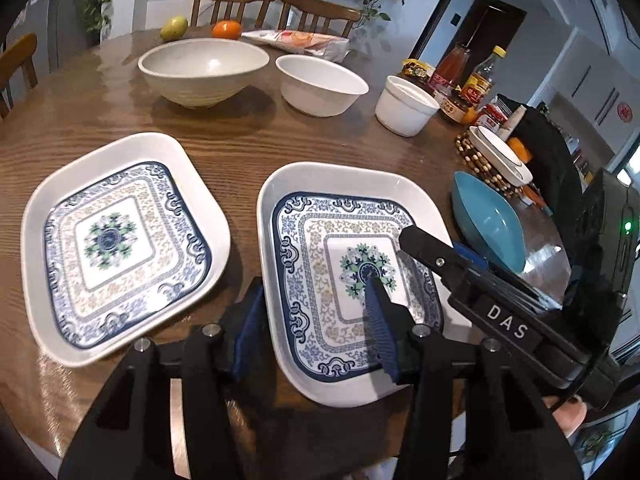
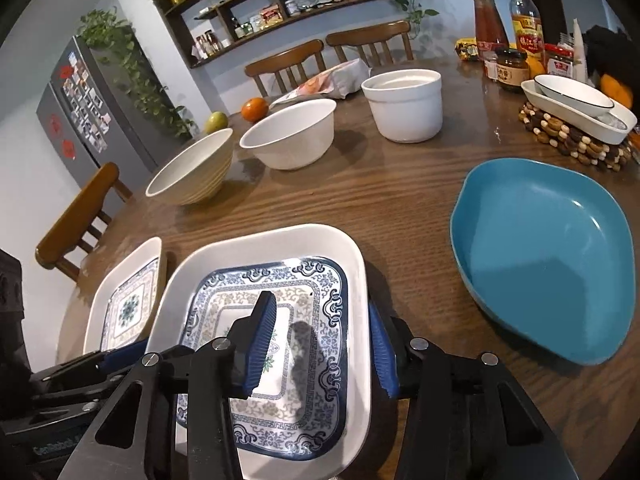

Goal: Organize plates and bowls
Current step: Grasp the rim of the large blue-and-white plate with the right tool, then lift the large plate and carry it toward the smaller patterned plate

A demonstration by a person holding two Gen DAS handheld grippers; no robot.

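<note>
Blue-patterned plate (image 2: 320, 264) btwn both hand-held grippers' wide-apart fingers, L (image 1: 316, 328) & R (image 2: 320, 348).

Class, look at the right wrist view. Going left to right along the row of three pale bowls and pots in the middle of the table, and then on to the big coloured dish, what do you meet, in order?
Ribbed cream bowl → white bowl → straight-sided white pot → blue dish.

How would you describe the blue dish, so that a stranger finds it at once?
Start at the round wooden table. On its right side, in front of the beaded trivet, lies the teal dish. It is the only plain coloured piece; the neighbouring patterned plate and the bowls are white.
</note>
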